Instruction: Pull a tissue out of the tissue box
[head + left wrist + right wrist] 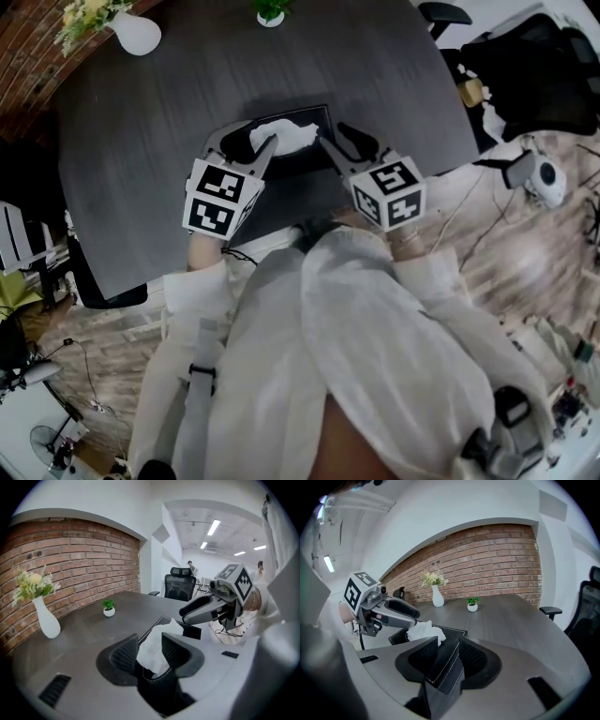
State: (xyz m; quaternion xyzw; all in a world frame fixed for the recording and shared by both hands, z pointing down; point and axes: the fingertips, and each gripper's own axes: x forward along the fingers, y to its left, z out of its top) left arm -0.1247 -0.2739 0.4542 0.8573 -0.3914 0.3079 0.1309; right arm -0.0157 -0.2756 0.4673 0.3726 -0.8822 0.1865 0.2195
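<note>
Black box [443,670] in right claw [447,638], tissue [153,653] in left [149,634]

Matt, dark grey table [131,187] with a faint wood grain. On it, a black box [446,665] that looks like leather, smooth, with white stitching along its edges. A white tissue [155,644] of soft, crumpled paper. The left gripper [151,654] and right gripper [449,654] are matt grey plastic, and their pads [477,657] are black and ribbed. A smooth, glossy white vase [47,620]. A rough red brick wall [84,559]. White cloth sleeves [441,281]. A pale, wood-look floor [534,262].
</note>
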